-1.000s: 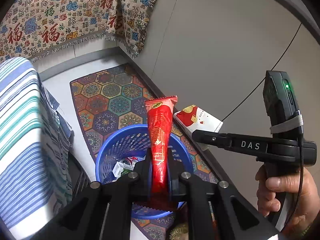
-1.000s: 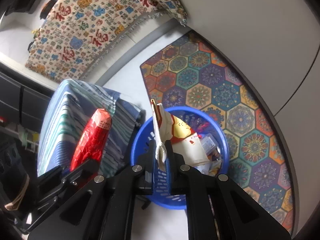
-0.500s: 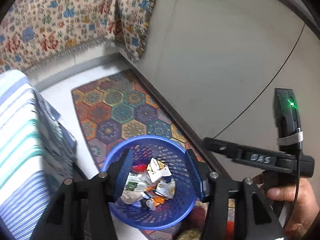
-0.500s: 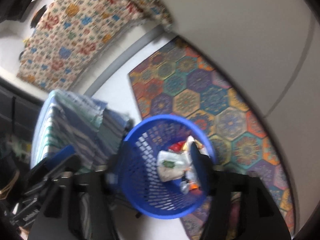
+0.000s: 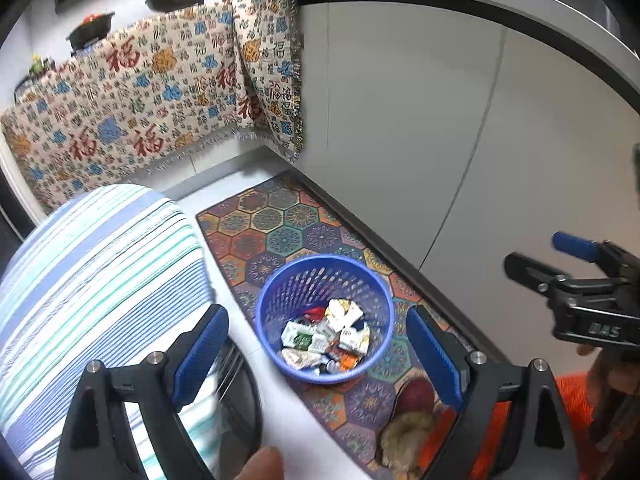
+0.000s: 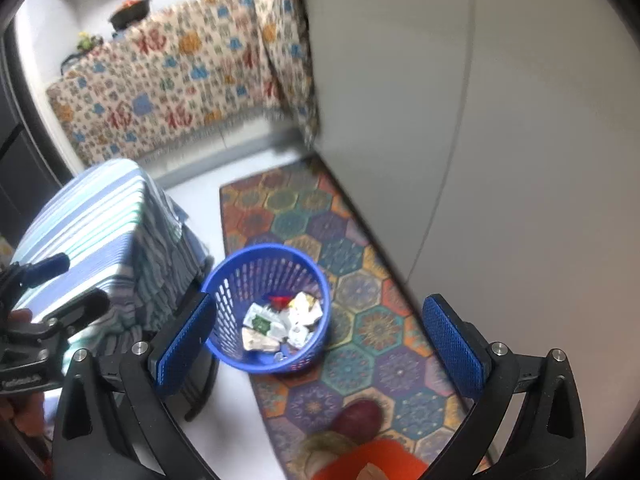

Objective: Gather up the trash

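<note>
A blue perforated waste basket (image 5: 280, 292) stands on the floor at the edge of a patterned mat; it also shows in the right wrist view (image 6: 232, 280). Several wrappers and small cartons (image 5: 324, 336) lie inside it, among them a red wrapper (image 6: 280, 301). My left gripper (image 5: 316, 350) is wide open and empty, held high above the basket. My right gripper (image 6: 318, 338) is wide open and empty too, also high above the basket. Each gripper shows at the edge of the other's view, the right one (image 5: 576, 280) and the left one (image 6: 48, 308).
A hexagon-patterned mat (image 5: 280, 224) runs along grey cabinet doors (image 5: 400, 120). A stool with a blue-striped cloth (image 5: 92, 288) stands left of the basket. A patterned cloth (image 5: 140, 100) hangs over the far counter, with pans on top. The person's slippers and orange clothing (image 6: 360, 440) are below.
Both grippers opened and dropped the red wrapper and the red-and-white carton into the basket, then rose well above it.
</note>
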